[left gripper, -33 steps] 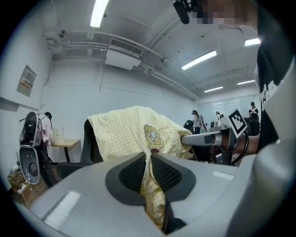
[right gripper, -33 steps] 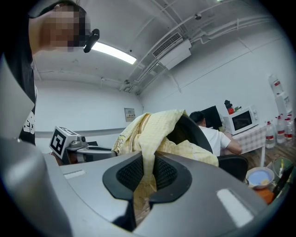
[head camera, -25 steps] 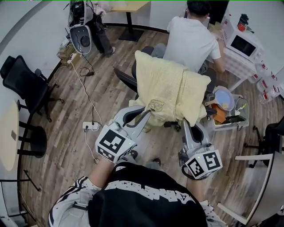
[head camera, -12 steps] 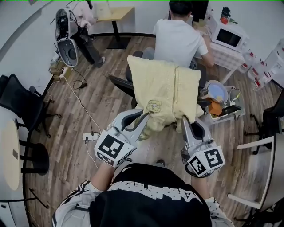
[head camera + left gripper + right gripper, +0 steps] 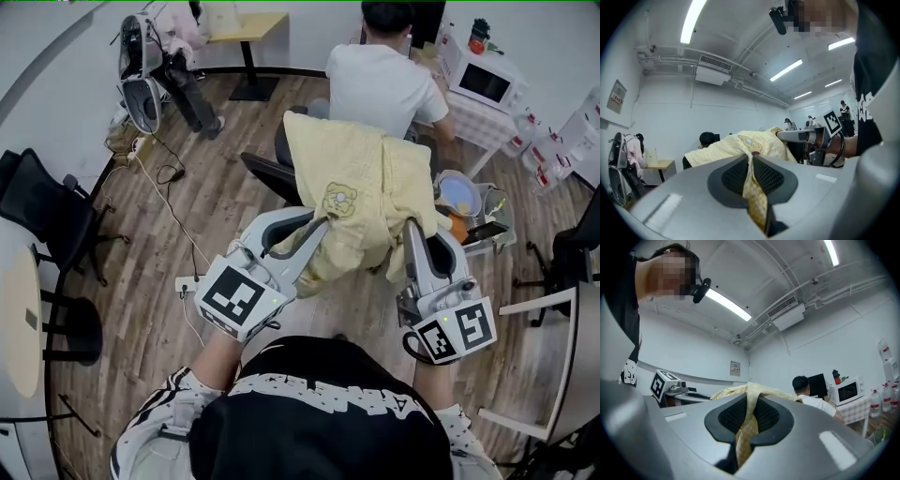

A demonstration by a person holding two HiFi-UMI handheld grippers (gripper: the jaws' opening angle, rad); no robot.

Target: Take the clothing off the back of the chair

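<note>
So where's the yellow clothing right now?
Head view, middle: the yellow garment drapes over the black chair behind the seated person, pinched by the left gripper and the right gripper.

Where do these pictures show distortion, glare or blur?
Head view: strong fisheye bends the wall and floor planks; light is even, the yellow garment sharp. Left gripper view: dark round vignette, ceiling lamp glares. Right gripper view: same vignette, a lamp is blown out; the microwave is readable.

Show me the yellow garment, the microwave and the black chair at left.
yellow garment [image 5: 352, 164]: head view, its draped back.
microwave [image 5: 486, 82]: head view, its door.
black chair [image 5: 42, 204]: head view, its black upholstery.
</note>
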